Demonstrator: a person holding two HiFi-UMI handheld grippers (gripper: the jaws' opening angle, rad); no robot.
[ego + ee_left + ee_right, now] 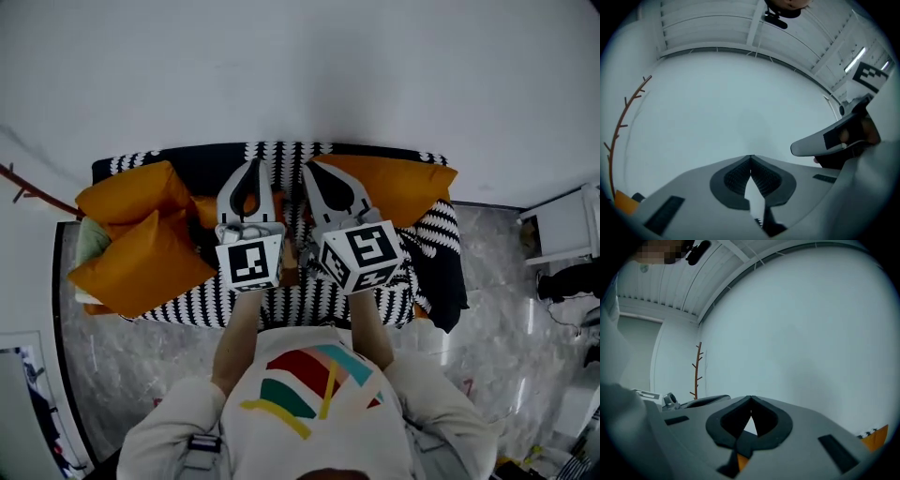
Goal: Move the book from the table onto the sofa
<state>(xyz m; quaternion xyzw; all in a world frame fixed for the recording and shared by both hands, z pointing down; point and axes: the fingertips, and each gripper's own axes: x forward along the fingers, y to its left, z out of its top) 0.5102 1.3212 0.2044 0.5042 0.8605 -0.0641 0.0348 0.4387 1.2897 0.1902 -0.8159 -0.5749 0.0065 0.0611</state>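
Observation:
Both grippers are held up side by side over the sofa, which has a black-and-white patterned cover, and they point at the white wall. My left gripper is shut, pads together, with nothing between them. My right gripper is shut and empty too. Each gripper view catches the other gripper at its edge. A small brownish thing shows on the seat between the two marker cubes; I cannot tell whether it is the book. No table with a book is in view.
Orange cushions lie at the sofa's left and right. A brown branch-shaped coat stand rises by the wall on the left. White furniture stands at the right on the marble floor.

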